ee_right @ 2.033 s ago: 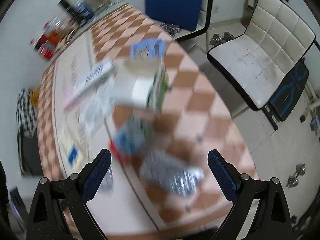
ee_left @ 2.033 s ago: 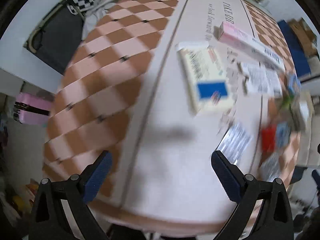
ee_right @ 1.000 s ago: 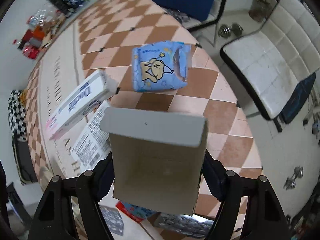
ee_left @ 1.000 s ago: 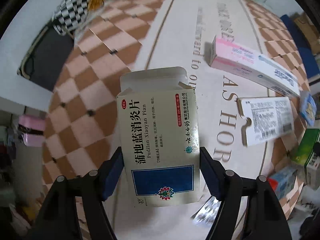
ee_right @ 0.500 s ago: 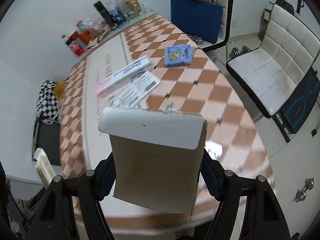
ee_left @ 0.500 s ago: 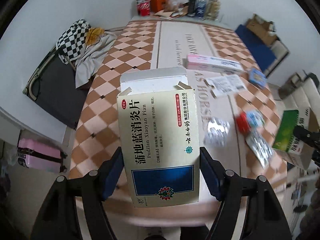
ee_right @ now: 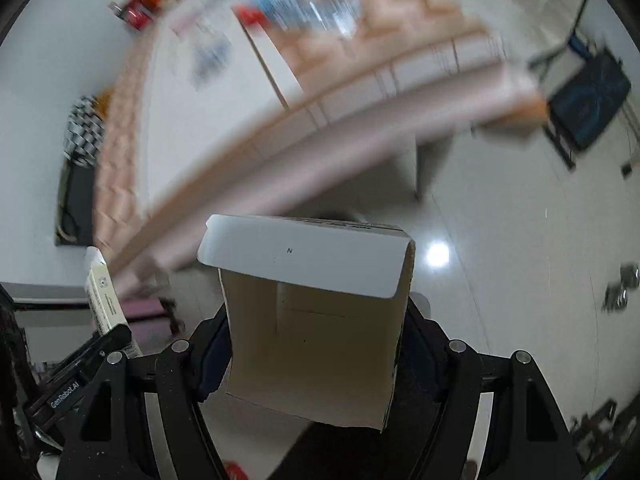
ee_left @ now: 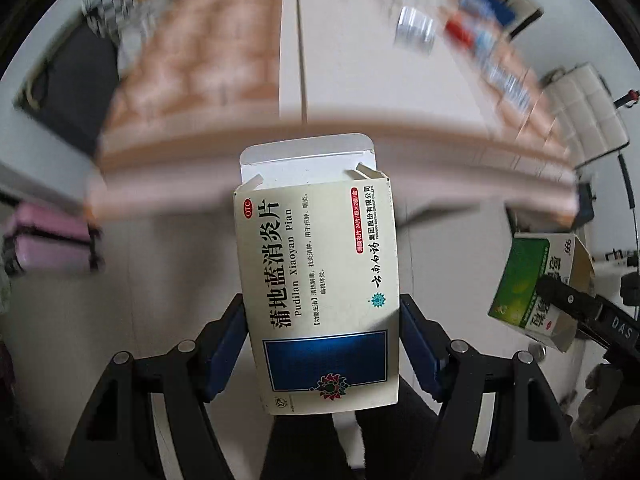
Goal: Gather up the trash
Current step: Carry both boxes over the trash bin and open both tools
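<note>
Left wrist view: my left gripper (ee_left: 322, 344) clamps a cream box (ee_left: 320, 280); my right gripper (ee_right: 316, 356) clamps a green box (ee_right: 312, 320).

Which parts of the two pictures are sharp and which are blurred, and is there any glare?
Left wrist view: the cream medicine box in the left gripper is sharp, its print readable; the checkered table behind is smeared by motion. Right wrist view: the open cardboard box in the right gripper is sharp, the table edge streaked; a bright lamp reflection glares on the glossy floor.
</note>
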The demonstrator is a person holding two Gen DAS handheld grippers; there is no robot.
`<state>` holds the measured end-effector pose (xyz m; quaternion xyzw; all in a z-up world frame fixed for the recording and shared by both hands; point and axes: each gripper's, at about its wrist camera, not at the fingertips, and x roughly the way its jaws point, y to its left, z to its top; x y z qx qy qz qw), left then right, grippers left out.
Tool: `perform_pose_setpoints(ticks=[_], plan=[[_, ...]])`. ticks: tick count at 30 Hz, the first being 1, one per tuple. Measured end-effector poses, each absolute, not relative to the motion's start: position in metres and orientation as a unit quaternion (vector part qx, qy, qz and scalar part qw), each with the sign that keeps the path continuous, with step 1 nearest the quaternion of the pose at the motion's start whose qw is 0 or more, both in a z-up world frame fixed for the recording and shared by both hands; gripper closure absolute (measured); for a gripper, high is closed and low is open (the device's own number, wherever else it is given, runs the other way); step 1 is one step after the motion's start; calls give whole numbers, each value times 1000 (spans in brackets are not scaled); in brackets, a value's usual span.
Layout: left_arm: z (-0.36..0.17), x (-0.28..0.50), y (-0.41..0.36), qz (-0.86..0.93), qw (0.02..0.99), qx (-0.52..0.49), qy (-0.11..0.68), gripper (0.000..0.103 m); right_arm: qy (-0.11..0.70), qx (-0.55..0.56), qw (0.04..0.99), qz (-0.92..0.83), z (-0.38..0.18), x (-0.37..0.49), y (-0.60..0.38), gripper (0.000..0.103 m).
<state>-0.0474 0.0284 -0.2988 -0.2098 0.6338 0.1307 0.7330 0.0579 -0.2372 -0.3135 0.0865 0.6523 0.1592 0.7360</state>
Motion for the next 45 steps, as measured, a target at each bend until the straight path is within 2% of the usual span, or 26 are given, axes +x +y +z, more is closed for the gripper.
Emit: perform_pose_setpoints(ticks=[7,14,17,21,25,26,28,29,32,37,45], plan=[[-453,-34,19,112,674,-278,675,32,701,134,686,143,-467,64,-247,27],[-602,24,29,106,660,-304,679,32,717,168,665,125,-619,107,-238,27],[-649,47,34,99,652,-319,681,32,725,180,653,123,-675,127,-233,27],[-690,70,35,87,639,-333,688,31,729,185,644,136,-721,145,-219,27],[-703,80,38,82,638,-322,695,28,737,189,633,145,-751,154,-203,24],[-704,80,38,87,639,-316,696,15,737,188,632,148,-758,156,-200,21],[-702,77,42,95,642,-303,697,0,738,194,627,156,-768,160,-192,18],[-701,74,43,101,647,-299,694,0,737,197,625,162,-771,162,-189,17],[-689,57,47,115,652,-288,692,0,731,191,633,170,-771,161,-185,2],[-667,35,45,157,675,-249,677,0,720,172,651,170,-758,154,-185,1],[-623,-12,47,199,679,-215,673,0,694,10,706,137,-696,125,-172,1]])
